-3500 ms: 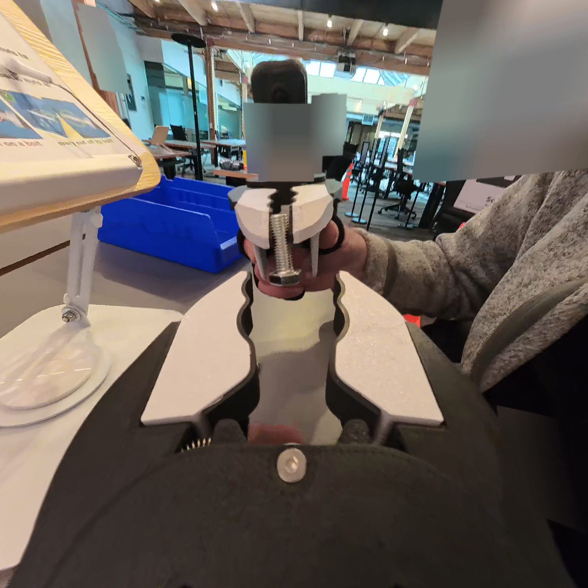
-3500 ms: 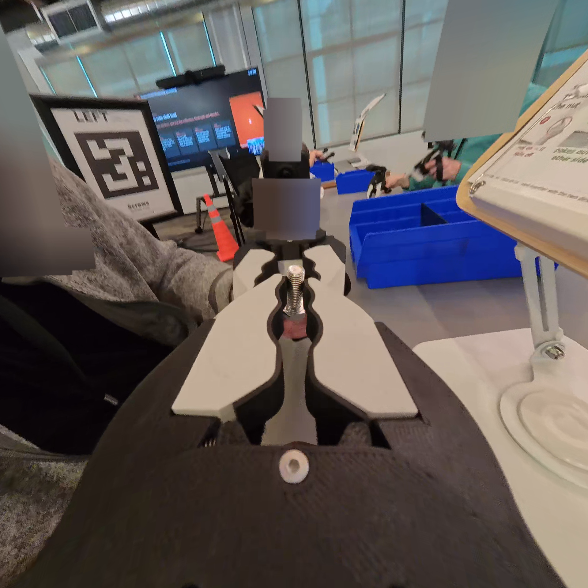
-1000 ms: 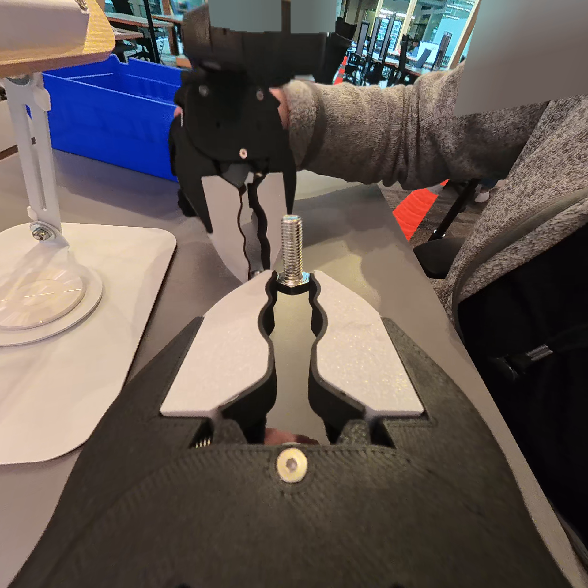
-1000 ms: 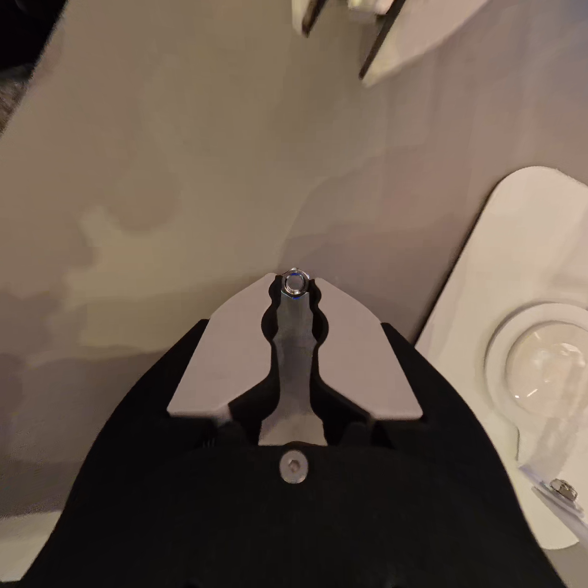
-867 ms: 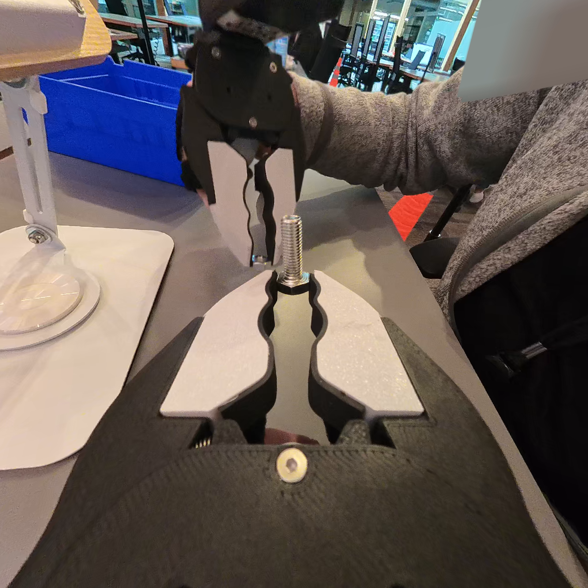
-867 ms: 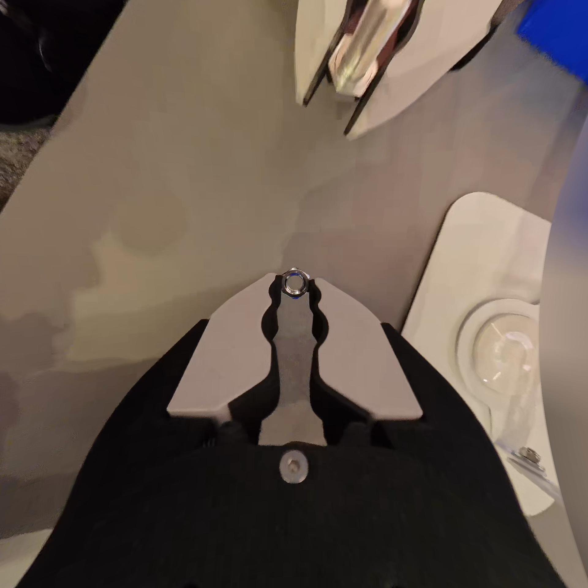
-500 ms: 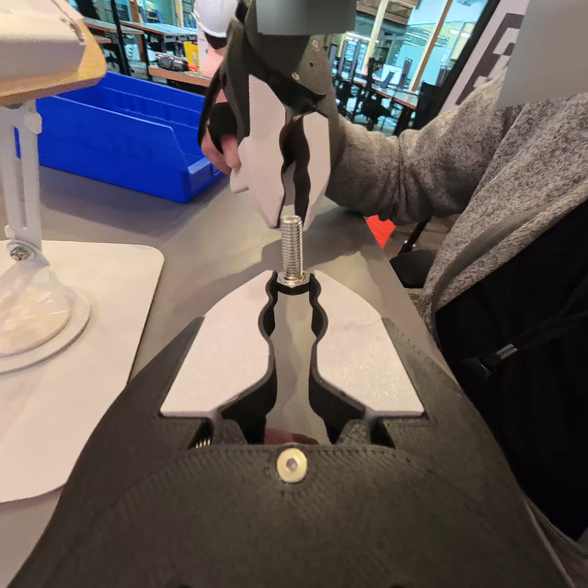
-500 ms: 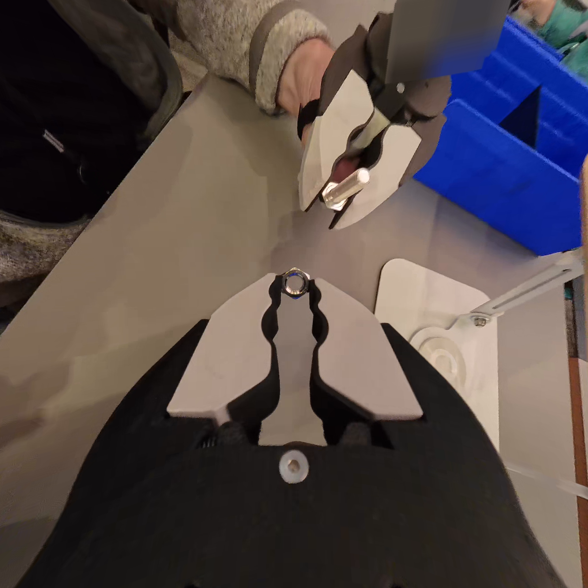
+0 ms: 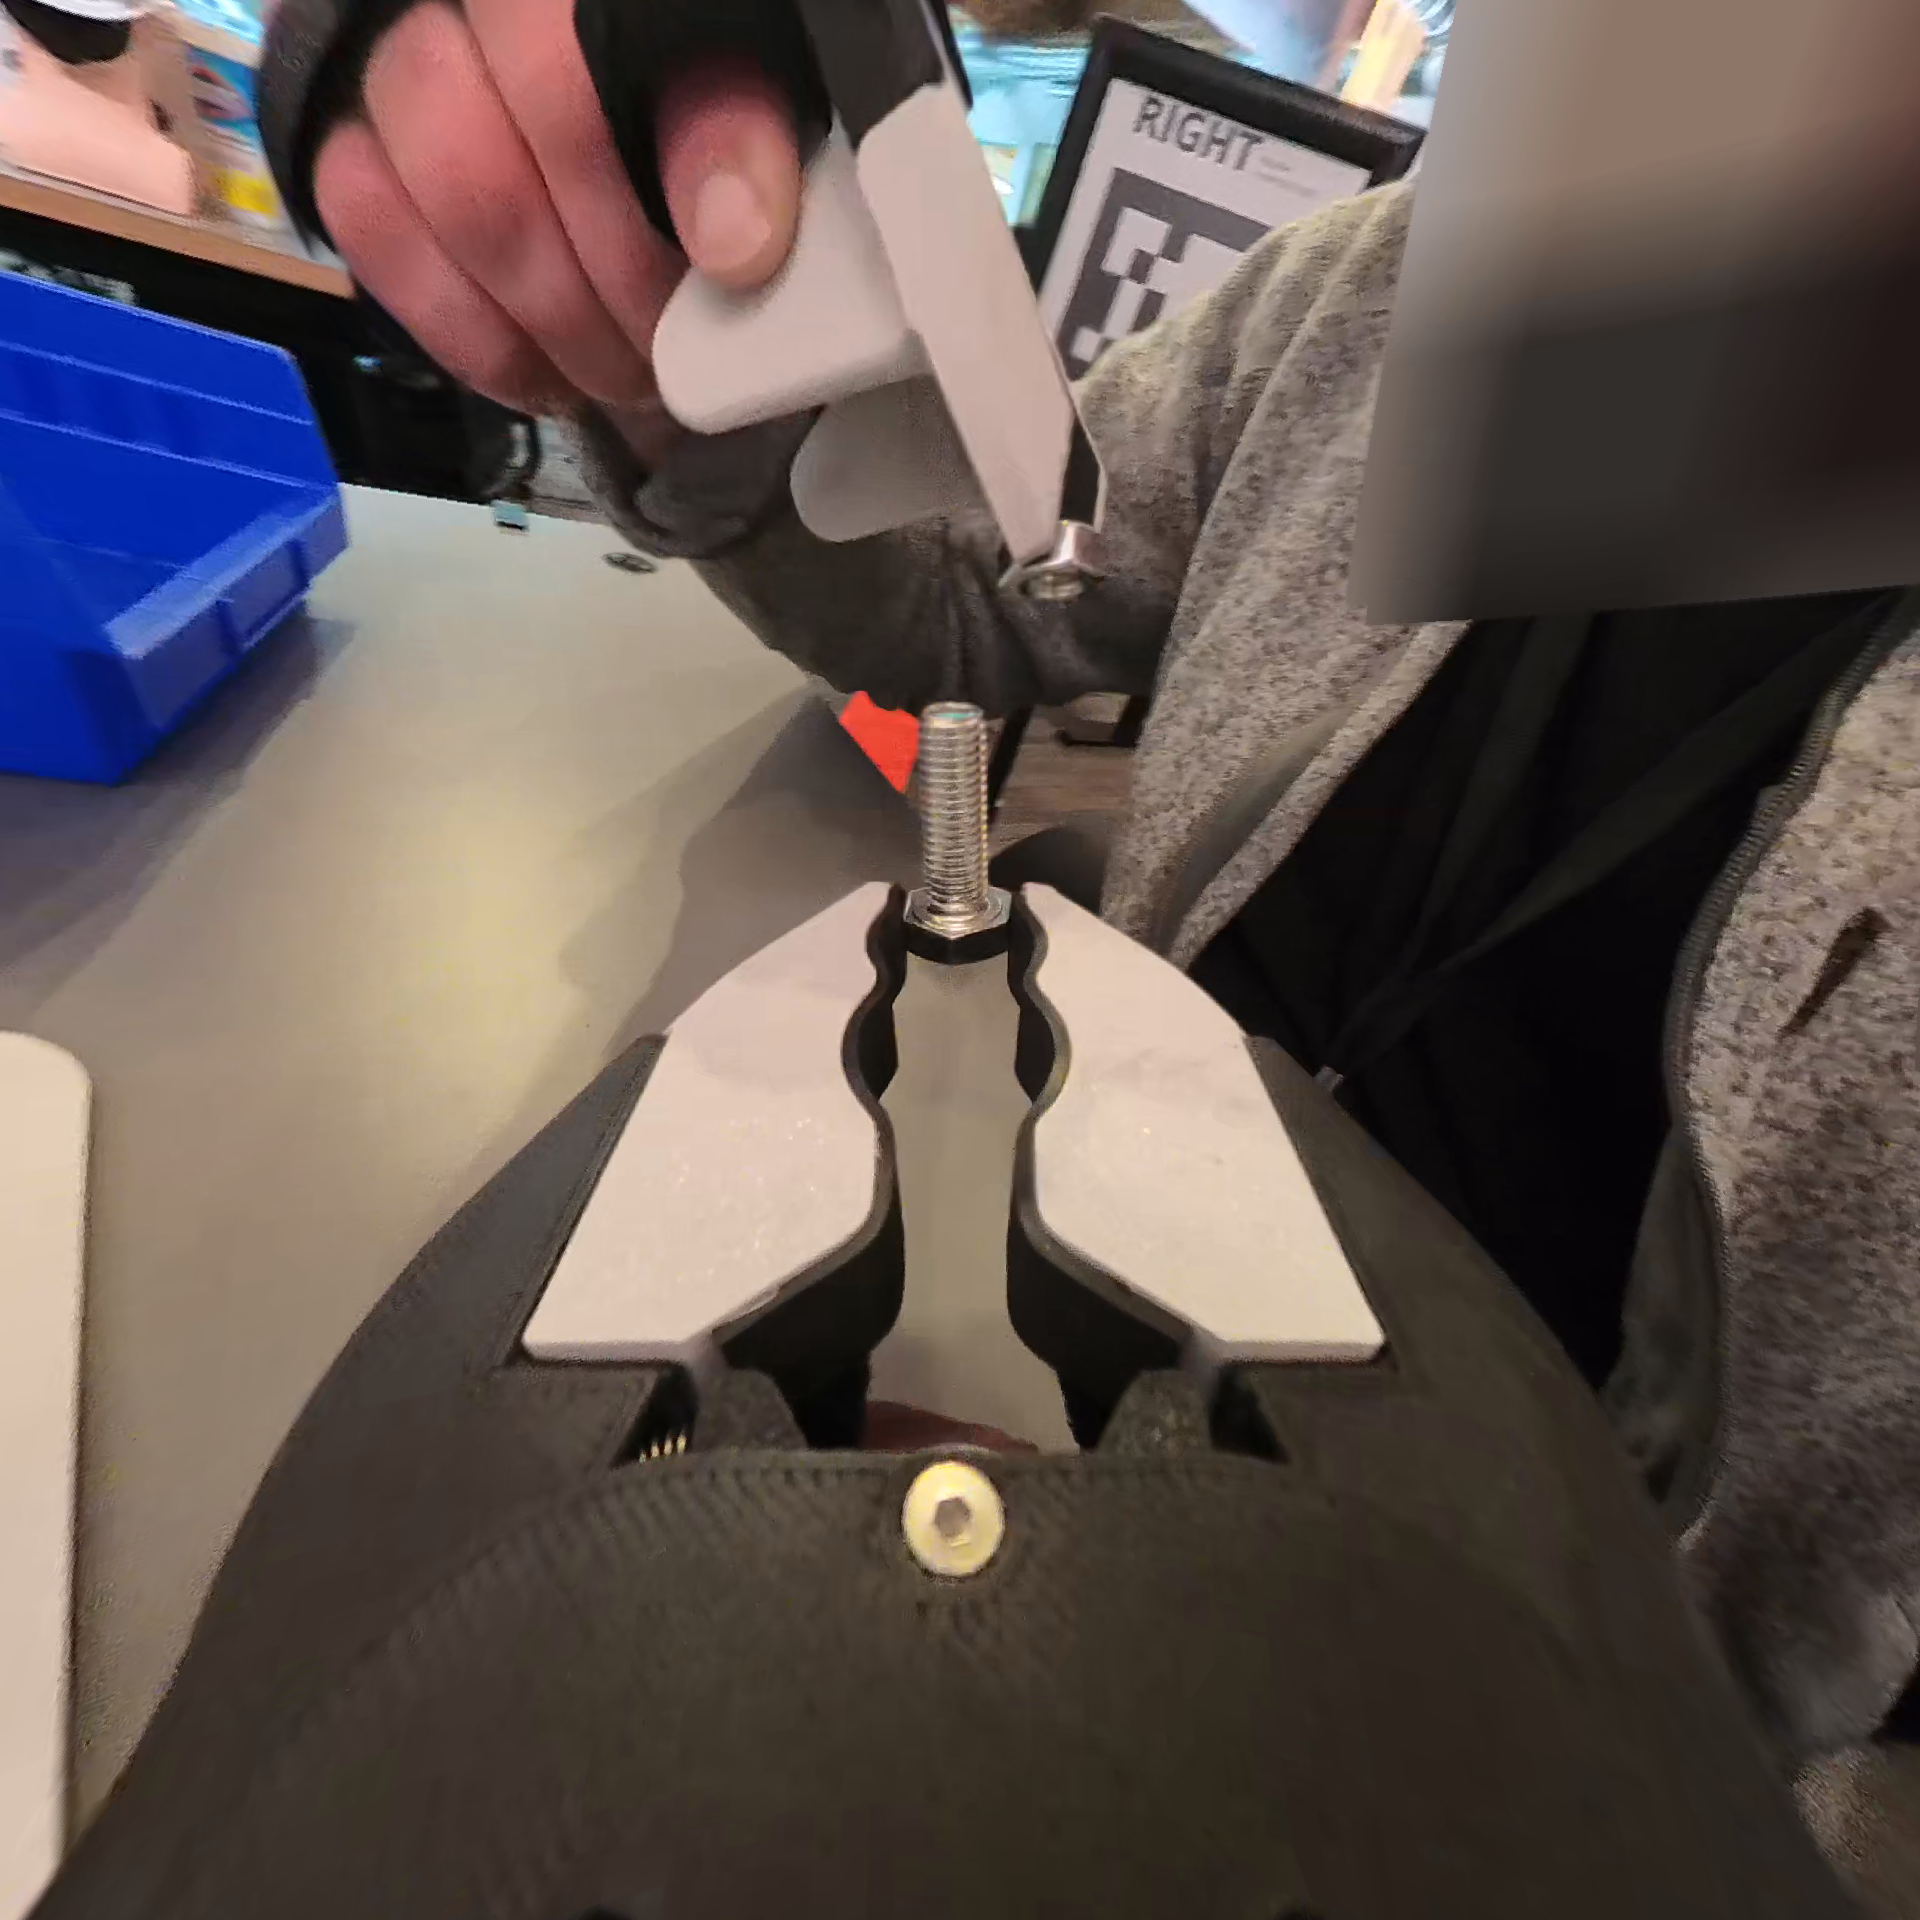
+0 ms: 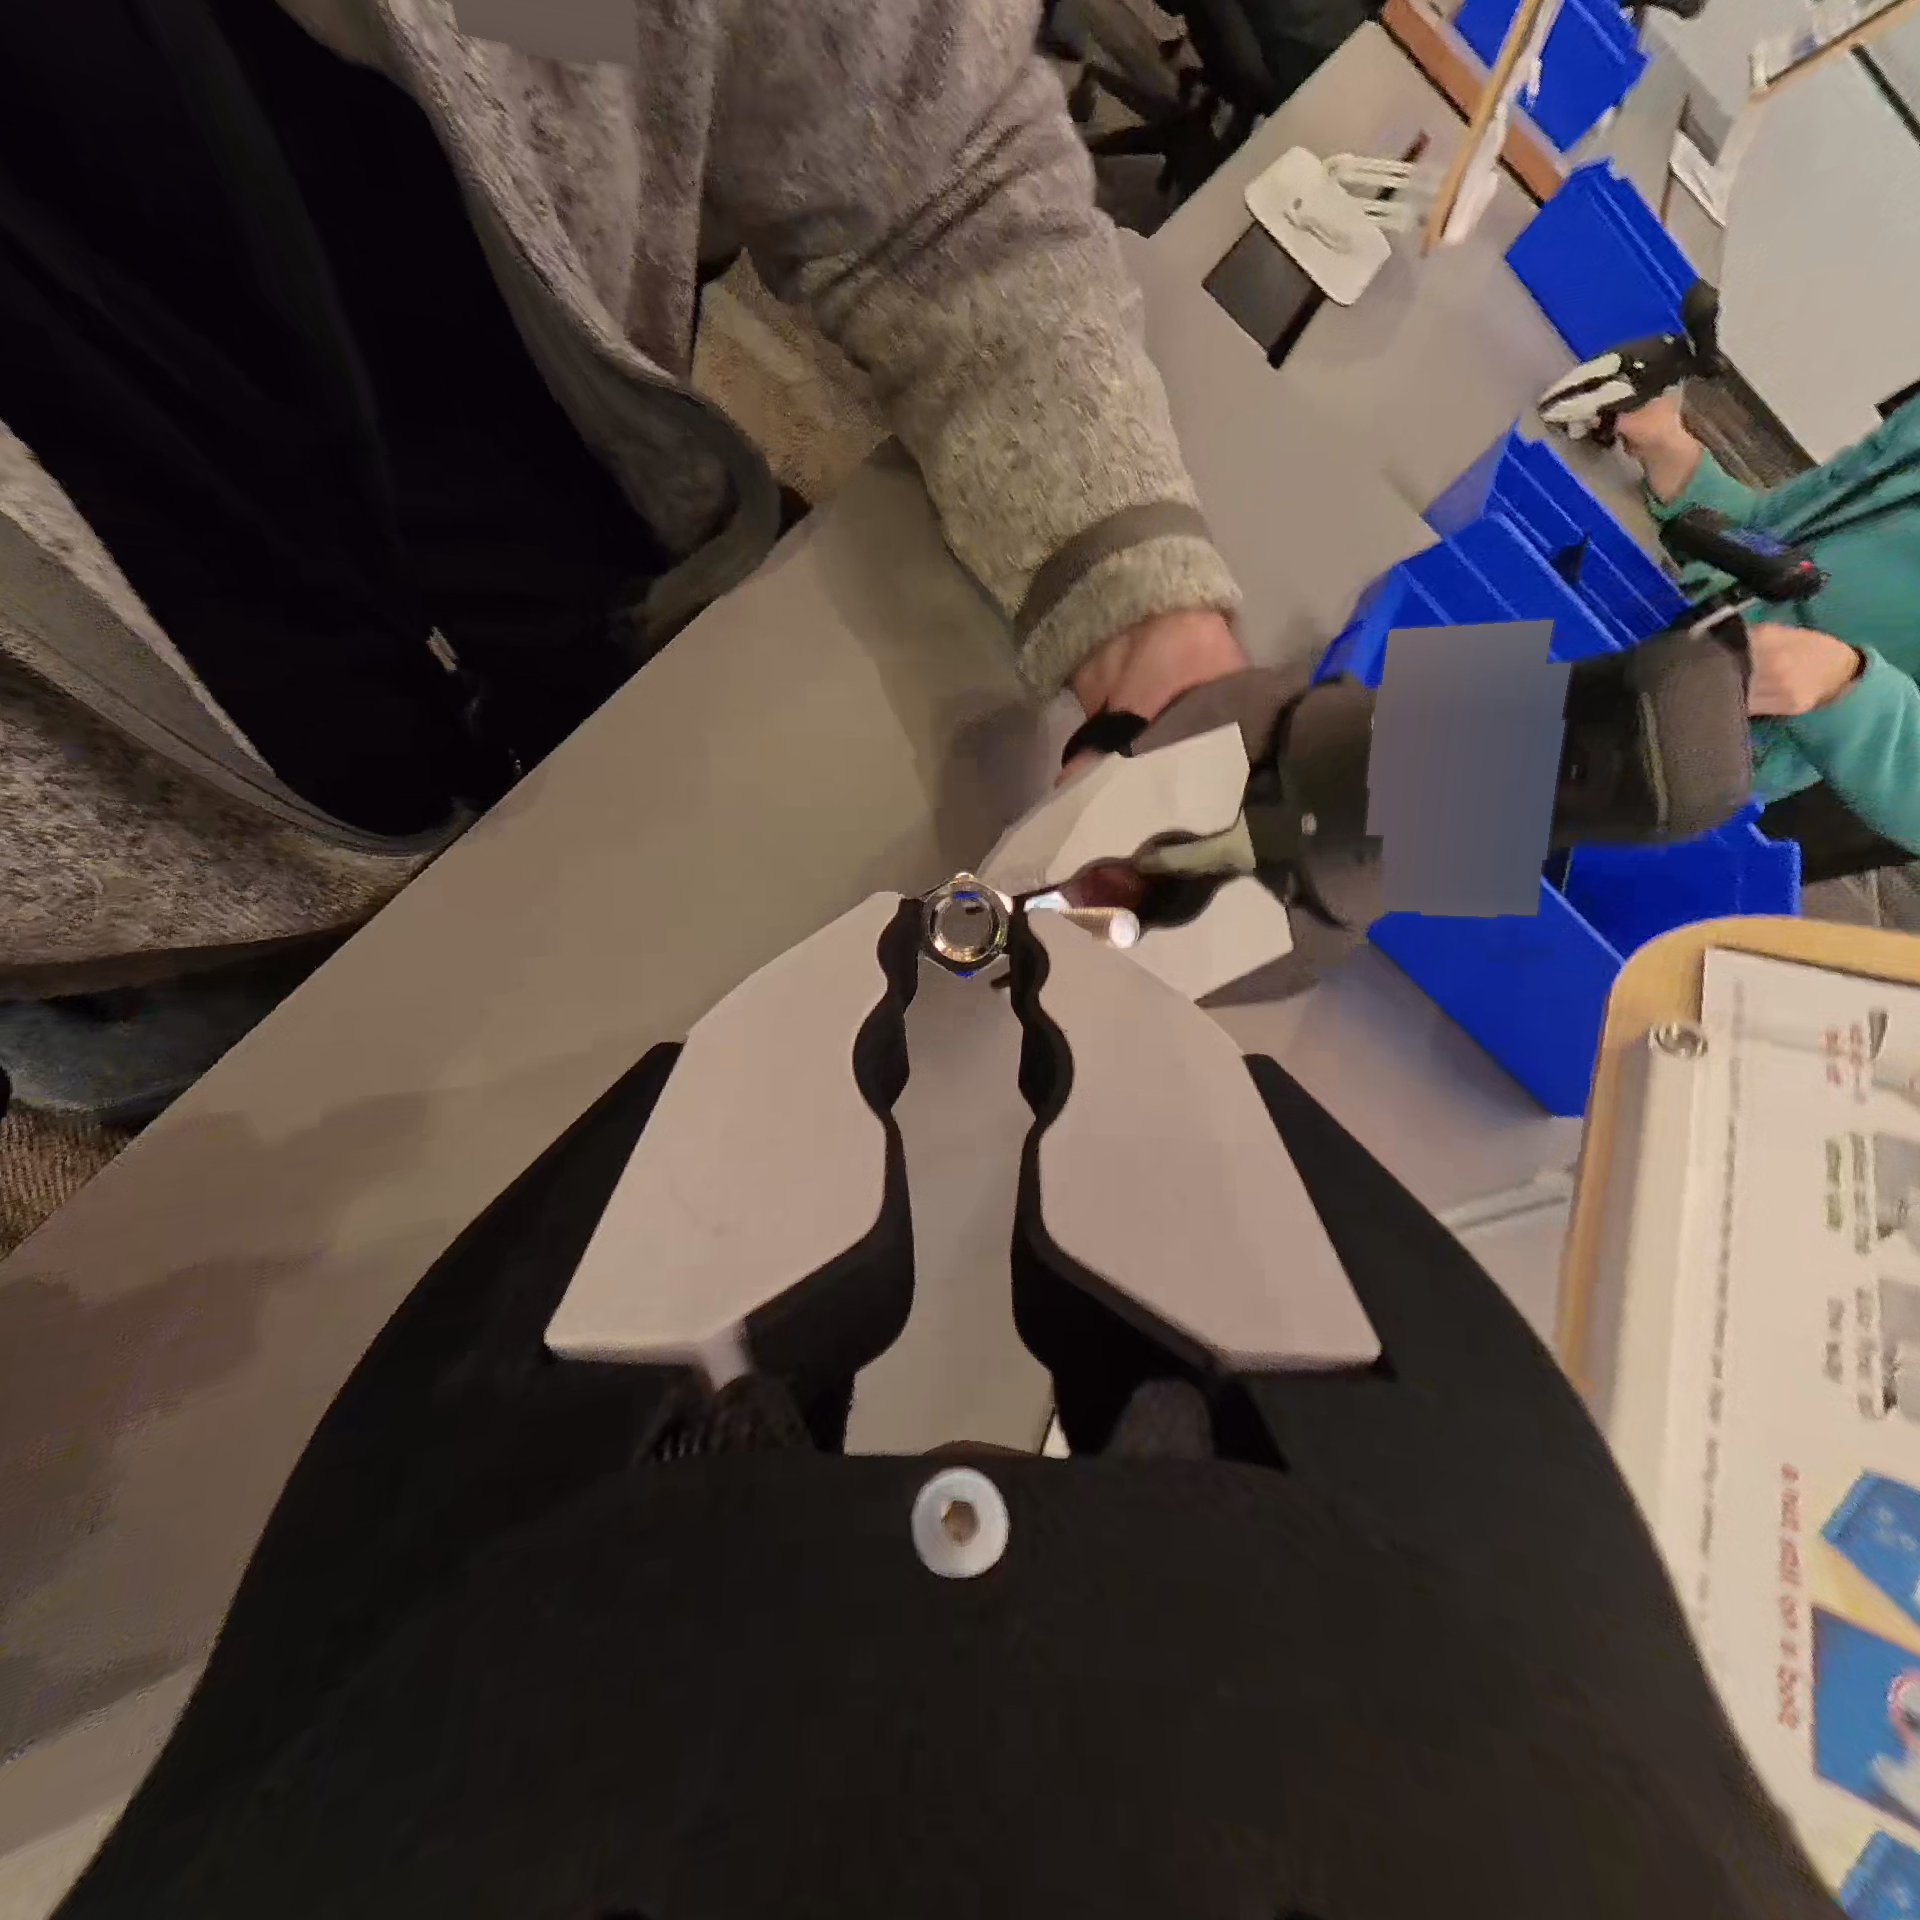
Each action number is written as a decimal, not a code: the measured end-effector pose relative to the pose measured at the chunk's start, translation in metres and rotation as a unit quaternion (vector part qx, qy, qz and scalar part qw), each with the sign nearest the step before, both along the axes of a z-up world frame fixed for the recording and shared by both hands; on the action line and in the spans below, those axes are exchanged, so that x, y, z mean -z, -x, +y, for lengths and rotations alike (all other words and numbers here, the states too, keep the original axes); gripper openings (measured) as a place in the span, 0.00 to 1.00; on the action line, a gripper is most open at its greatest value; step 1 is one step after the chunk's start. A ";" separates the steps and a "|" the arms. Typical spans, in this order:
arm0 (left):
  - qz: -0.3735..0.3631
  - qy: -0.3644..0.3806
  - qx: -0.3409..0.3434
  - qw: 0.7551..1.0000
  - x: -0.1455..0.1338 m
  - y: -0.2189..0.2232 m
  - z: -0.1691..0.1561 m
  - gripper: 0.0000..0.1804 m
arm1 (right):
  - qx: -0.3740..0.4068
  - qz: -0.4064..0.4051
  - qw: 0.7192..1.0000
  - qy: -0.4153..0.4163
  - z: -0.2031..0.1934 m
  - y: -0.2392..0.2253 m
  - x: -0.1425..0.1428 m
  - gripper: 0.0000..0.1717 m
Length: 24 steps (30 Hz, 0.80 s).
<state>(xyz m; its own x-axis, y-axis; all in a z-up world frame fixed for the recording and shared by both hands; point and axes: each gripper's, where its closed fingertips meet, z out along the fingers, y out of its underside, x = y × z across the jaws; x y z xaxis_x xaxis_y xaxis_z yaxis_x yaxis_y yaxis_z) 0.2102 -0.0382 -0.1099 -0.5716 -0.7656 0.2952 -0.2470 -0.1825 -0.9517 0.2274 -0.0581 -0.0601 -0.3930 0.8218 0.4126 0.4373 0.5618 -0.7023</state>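
Observation:
In the left wrist view, my left gripper (image 9: 951,916) is shut on the hex head of a silver bolt (image 9: 953,810). The threaded shank points forward, away from the fingers. My right gripper (image 9: 1039,551), held in a hand, hangs just above and to the right of the bolt's tip, with a silver nut (image 9: 1058,569) at its fingertips. In the right wrist view, my right gripper (image 10: 964,930) is shut on that hex nut (image 10: 966,923), its hole facing the camera. The left gripper's fingers (image 10: 1153,810) and the bolt (image 10: 1091,916) lie just right of the nut.
The grey table (image 9: 468,831) lies below. A blue bin (image 9: 135,582) stands at the left, and more blue bins (image 10: 1507,987) are at the right. A wooden board with printed sheets (image 10: 1766,1299) is near right. Another person's teal sleeve (image 10: 1860,717) is beyond. Tip to tip, the grippers are about 6 centimetres apart.
Both grippers swung toward the person's body. The right gripper went from over the bolt's tip to above and right of it. Both grasps held, bolt and nut unmoved in the fingers.

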 end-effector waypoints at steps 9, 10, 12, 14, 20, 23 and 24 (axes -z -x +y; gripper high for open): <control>0.011 -0.011 0.079 0.997 0.014 -0.002 -0.022 0.10 | -0.027 -0.031 0.999 0.004 0.002 0.008 0.011 0.10; 0.013 -0.019 0.079 0.997 0.016 -0.002 -0.023 0.10 | -0.027 -0.034 0.999 0.007 0.003 0.009 0.013 0.10; 0.018 -0.029 0.084 0.996 0.019 -0.002 -0.025 0.10 | -0.034 -0.034 0.999 0.017 0.003 0.011 0.015 0.10; 0.019 -0.038 0.082 0.996 0.020 -0.003 -0.026 0.10 | -0.037 -0.044 0.998 0.021 0.004 0.012 0.020 0.10; 0.022 -0.047 0.087 0.995 0.020 -0.001 -0.028 0.10 | -0.050 -0.059 0.997 0.030 0.001 0.017 0.030 0.10; 0.023 -0.053 0.088 0.994 0.021 -0.002 -0.030 0.10 | -0.050 -0.062 0.996 0.031 0.001 0.018 0.032 0.10; 0.024 -0.056 0.087 0.994 0.021 -0.002 -0.030 0.10 | -0.051 -0.063 0.996 0.031 0.001 0.018 0.032 0.10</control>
